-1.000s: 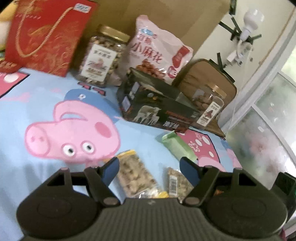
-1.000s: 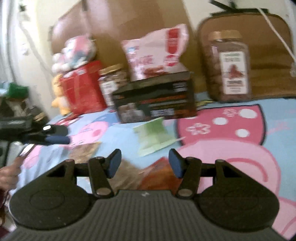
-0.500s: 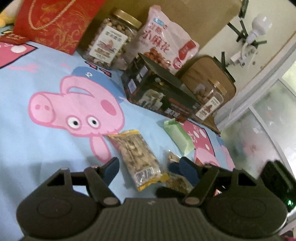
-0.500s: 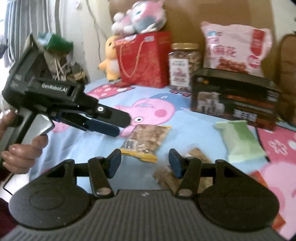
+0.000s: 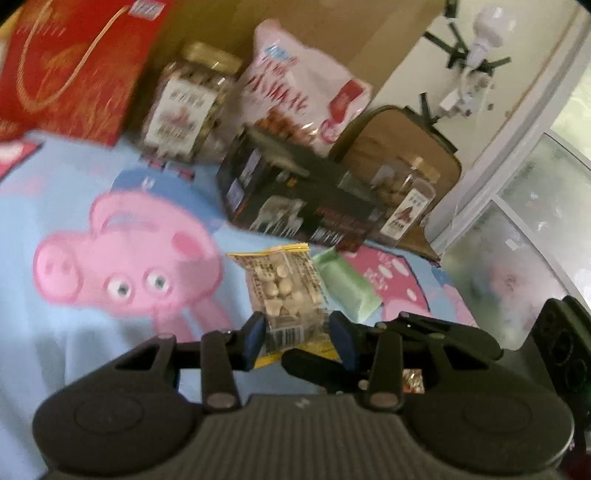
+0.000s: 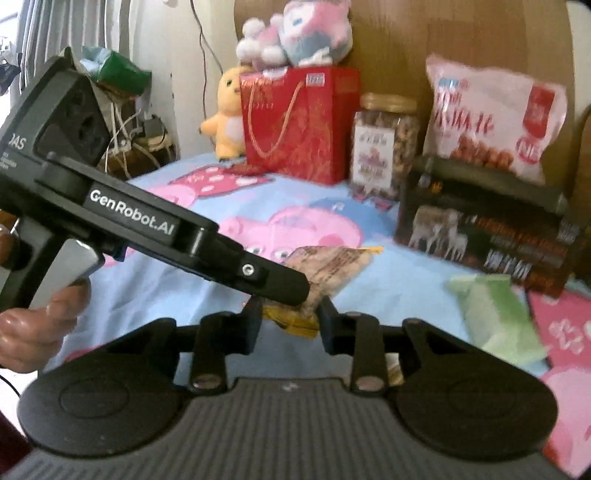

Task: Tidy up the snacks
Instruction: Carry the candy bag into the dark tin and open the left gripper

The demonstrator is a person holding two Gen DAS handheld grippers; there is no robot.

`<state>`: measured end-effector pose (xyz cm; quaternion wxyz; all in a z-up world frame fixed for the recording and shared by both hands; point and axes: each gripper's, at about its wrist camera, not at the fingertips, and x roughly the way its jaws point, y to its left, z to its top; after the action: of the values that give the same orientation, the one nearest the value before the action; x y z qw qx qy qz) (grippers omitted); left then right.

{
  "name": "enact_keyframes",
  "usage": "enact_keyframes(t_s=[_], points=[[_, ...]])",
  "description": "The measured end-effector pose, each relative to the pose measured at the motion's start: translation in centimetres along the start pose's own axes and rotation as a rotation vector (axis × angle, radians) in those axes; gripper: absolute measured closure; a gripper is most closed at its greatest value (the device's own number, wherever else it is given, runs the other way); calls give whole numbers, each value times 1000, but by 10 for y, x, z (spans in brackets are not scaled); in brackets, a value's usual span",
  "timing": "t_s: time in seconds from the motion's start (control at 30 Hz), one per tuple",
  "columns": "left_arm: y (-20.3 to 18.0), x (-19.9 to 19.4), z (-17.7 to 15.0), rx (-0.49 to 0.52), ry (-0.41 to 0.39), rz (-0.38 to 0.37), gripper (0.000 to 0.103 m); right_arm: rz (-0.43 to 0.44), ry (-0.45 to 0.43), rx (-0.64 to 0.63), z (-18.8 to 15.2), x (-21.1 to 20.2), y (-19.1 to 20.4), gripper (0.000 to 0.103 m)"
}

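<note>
Left wrist: left gripper closing on yellow-edged nut packet; right gripper closing, narrow, contents unclear, packet beyond.

Bed with pig-print sheet, brown headboard behind. White wall; frosted window at right, daylight. Curtain at left.

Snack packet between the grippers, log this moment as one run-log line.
phase: grasp | left gripper: closing around snack packet | right gripper: closing near same packet's yellow end | green packet: lying on bedsheet
</note>
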<state>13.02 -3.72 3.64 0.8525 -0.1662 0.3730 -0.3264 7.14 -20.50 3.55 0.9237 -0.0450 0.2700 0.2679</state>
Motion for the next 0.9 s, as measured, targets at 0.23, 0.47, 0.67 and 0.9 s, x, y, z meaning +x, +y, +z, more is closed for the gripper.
enact_keyframes(t_s=[0.23,0.47,0.67,0.9], points=[[-29,17,45,99,-29,-21,65,-69,-91,-6,24,-11,-24,68],[-51,70,108,118,-27,-64,64,-166,-147,40,55,-9,-79,67],[-60,128,138,104,-9,-51,64,-231,-151,122,69,9,-131,67],[-63,179,140,74,57,-2,52,-410,-115,139,60,29,-163,53]])
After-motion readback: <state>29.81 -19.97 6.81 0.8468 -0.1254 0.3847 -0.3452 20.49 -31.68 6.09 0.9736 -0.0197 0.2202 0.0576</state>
